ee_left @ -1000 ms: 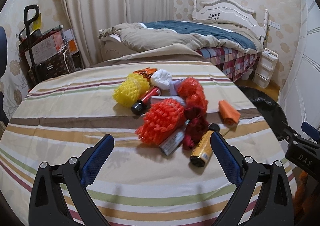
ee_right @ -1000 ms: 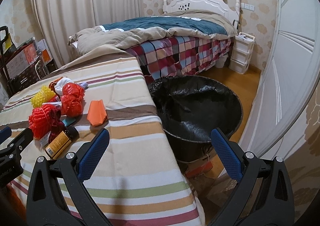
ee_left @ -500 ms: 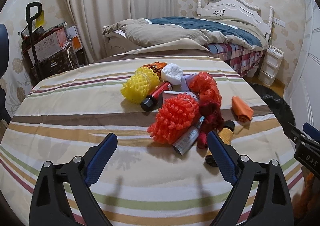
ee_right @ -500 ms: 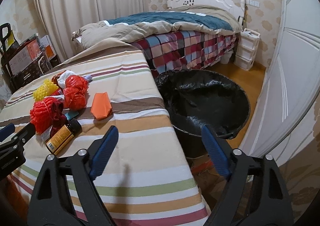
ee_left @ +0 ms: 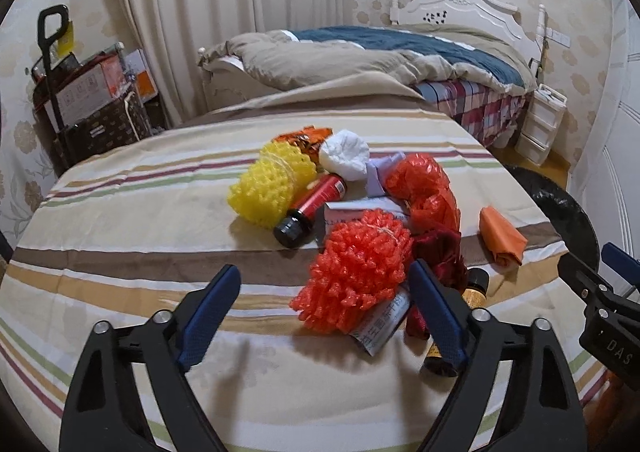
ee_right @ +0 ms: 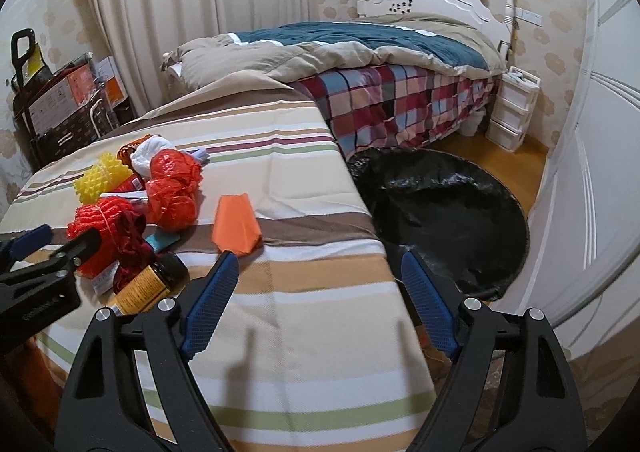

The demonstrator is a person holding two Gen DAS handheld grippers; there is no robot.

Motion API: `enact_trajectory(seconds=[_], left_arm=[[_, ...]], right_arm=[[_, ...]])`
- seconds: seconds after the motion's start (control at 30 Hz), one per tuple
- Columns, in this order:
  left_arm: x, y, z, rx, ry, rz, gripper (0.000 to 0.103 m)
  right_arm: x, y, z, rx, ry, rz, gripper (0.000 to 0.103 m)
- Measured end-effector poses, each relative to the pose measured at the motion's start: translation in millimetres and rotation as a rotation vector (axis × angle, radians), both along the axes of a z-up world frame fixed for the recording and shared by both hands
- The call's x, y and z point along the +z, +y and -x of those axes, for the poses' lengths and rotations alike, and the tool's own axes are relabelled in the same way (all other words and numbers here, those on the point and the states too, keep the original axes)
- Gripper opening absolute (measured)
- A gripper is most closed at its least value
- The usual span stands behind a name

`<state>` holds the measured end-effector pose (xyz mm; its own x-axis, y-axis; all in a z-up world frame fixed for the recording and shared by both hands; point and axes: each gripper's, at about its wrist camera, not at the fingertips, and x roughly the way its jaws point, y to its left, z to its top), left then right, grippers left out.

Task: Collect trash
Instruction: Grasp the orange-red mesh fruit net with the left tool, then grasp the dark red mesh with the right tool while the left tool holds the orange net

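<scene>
The counter (ee_right: 304, 316), covered by a striped cloth, has wide bare stretches along its near edge and its left side. Its right edge drops straight to a black-lined bin (ee_right: 444, 219) standing on the floor just beside it, between the counter and the white door (ee_right: 600, 191). A bed (ee_right: 360, 63) lies beyond the far edge.

The trash sits in one loose heap toward the right half of the counter: a red foam net (ee_left: 356, 272) nearest, a yellow foam net (ee_left: 268, 183) behind it, a red-labelled bottle (ee_left: 312, 207) lying flat between them, a white paper wad (ee_left: 346, 155), crumpled red plastic (ee_left: 424, 187), a dark bottle with a yellow label (ee_right: 148, 284) on its side. An orange folded piece (ee_right: 236, 219) lies apart, nearer the right edge.

The left tongs (ee_left: 324, 292) have just been closing but remain wide apart and hold nothing; the right-hand finger overlaps the heap's near side, though contact cannot be judged. The right tongs (ee_right: 320, 280) have narrowed somewhat, stand well apart over the right edge, and are empty.
</scene>
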<state>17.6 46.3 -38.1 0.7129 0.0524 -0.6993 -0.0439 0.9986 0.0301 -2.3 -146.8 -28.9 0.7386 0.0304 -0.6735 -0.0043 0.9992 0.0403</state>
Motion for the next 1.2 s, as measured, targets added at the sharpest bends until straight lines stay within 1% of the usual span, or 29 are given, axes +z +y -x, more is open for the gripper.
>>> enact_trajectory(seconds=[0.03,0.1,0.13,0.2,0.37,0.53,0.67,0.93,1.03,1.2], left_arm=[[-2.0,-0.3,-1.3,-0.007,0.009,0.003,0.077],[-6.5,-1.5,-2.9,-0.025,0.028,0.007,0.066],[-8.1,-1.6,-2.4,-0.036,0.032,0.012,0.063],[-8.9,-1.4,-1.6,-0.060,0.032,0.028,0.054],[-6.5,-1.9,3.9,-0.075,0.012,0.033,0.042],[-0.7,3.6,9.9,-0.077,0.002,0.052,0.039],[3.5,10.6,19.4,-0.068,-0.010,0.060,0.039],[12.4,35.7,32.4,-0.012,-0.041,0.068,0.039],[14.0,48.1,35.9,0.017,-0.052,0.066,0.039],[11.2,70.3,40.5,0.068,-0.051,0.065,0.039]], right_arm=[[-0.1,1.4,-1.0,0.003,0.002,0.000,0.081],[-0.9,3.7,-3.0,0.009,0.007,0.000,0.081],[-1.4,4.8,-3.7,0.010,0.008,0.000,0.081],[-2.3,6.1,-4.4,0.012,0.011,0.001,0.081],[-3.2,7.9,-5.0,0.012,0.014,0.007,0.081],[-2.7,9.0,-5.0,0.018,0.013,0.005,0.081],[0.1,17.6,-3.0,0.045,0.008,0.005,0.077],[11.3,46.2,2.2,0.116,-0.006,0.012,0.077],[13.1,59.9,3.6,0.153,-0.002,0.012,0.074],[13.6,87.7,3.2,0.227,0.015,0.006,0.065]])
